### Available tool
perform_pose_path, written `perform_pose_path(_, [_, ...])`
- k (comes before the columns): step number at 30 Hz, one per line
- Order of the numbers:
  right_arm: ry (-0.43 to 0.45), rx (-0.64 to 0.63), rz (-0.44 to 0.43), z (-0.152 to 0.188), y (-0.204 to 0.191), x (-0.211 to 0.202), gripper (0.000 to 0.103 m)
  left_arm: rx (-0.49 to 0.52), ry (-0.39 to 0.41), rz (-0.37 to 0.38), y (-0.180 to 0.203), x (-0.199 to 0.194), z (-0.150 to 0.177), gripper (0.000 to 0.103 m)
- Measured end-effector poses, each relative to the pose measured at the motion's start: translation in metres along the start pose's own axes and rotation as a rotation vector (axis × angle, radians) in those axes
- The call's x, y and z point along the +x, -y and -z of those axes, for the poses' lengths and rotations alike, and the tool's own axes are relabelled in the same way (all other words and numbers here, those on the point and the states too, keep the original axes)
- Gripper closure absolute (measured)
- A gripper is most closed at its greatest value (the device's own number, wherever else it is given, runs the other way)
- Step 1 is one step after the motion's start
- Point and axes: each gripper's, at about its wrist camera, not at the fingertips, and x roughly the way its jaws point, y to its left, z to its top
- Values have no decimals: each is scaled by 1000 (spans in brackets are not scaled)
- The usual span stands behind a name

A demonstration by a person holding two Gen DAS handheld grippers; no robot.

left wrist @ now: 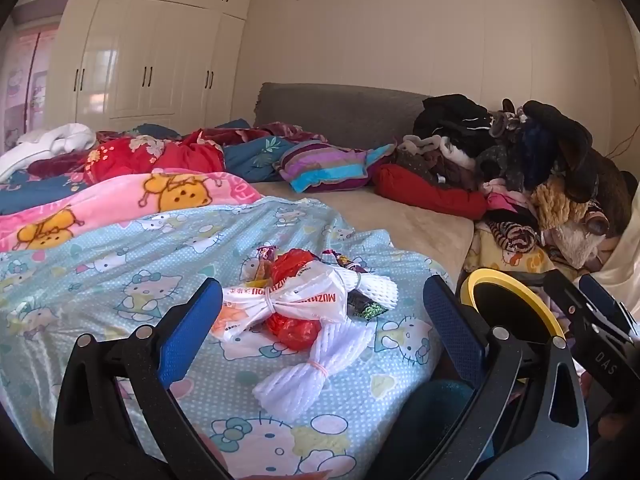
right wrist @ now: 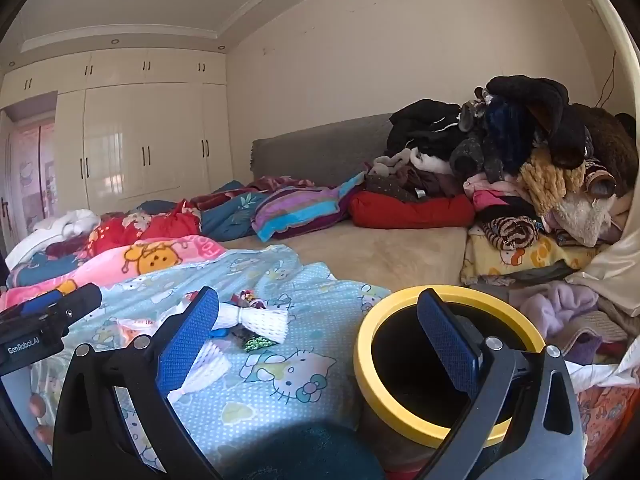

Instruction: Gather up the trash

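Note:
A trash pile lies on the Hello Kitty sheet [left wrist: 132,252]. It holds a tied white plastic bag [left wrist: 292,300], a red bag [left wrist: 294,330], white foam nets [left wrist: 320,364] and snack wrappers [left wrist: 366,308]. My left gripper [left wrist: 320,322] is open just short of the pile, with nothing between its blue pads. My right gripper [right wrist: 318,336] is also open. Its right finger [right wrist: 448,340] overlaps the mouth of a yellow-rimmed black bin [right wrist: 370,364]; I cannot tell whether they touch. The bin [left wrist: 516,280] stands right of the pile. A foam net [right wrist: 260,320] and a green wrapper [right wrist: 256,344] lie ahead on the sheet.
Rumpled blankets [left wrist: 120,196] and a striped pillow [left wrist: 324,166] cover the left and far side of the bed. A tall heap of clothes and plush toys [right wrist: 540,168] fills the right. Beige mattress [right wrist: 384,252] shows between them. White wardrobes [left wrist: 152,60] line the far wall.

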Motion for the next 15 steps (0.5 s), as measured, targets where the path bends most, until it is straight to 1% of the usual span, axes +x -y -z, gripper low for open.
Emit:
perform_pose_path(1, [-10, 13, -13, 0, 1, 1, 6, -3, 2, 2, 0, 0, 0, 11])
perform_pose_path(9, [-17, 25, -16, 1, 2, 0, 6, -4, -2, 5, -1, 0, 0, 11])
perform_pose_path(15, [-17, 25, -17, 0, 0, -2, 6, -1, 3, 5, 8, -11, -9, 11])
